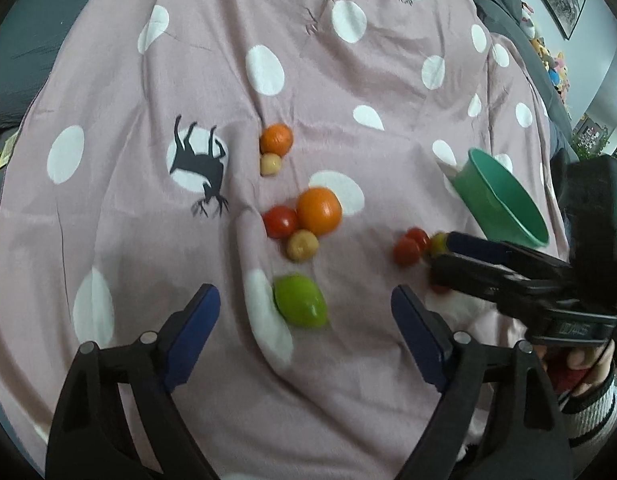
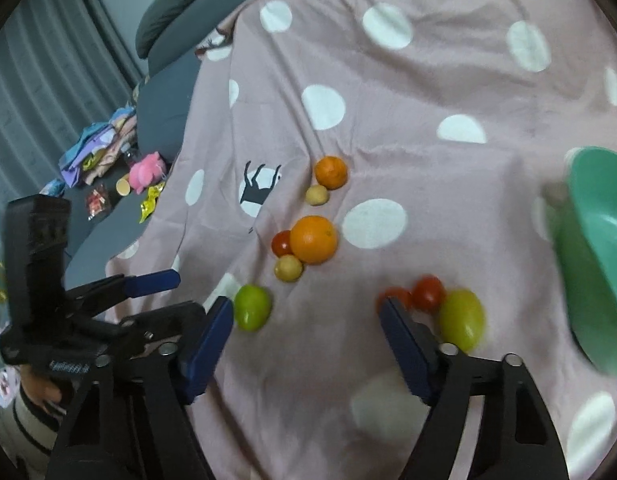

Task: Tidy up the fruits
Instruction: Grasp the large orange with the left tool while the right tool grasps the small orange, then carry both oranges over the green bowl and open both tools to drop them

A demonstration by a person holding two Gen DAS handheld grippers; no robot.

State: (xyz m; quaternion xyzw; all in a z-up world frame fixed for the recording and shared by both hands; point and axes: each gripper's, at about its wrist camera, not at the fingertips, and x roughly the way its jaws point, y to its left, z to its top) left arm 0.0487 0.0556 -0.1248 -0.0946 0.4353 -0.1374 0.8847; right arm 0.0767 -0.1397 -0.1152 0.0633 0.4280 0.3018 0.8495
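Both claws hang released and empty over the pink spotted cloth [image 1: 348, 80]: the left claw [image 1: 304, 312] has its jaws spread wide with the green lime [image 1: 301, 301] lying between its tips, likely so it can close on it. The right claw [image 2: 306, 316] gapes too, with two red tomatoes [image 2: 418, 295] and a yellow-green fruit [image 2: 462, 319] just past its right finger. Farther ahead lie the big orange [image 2: 314, 239], and the tilted green bowl [image 2: 600, 248] to the right, probably their destination.
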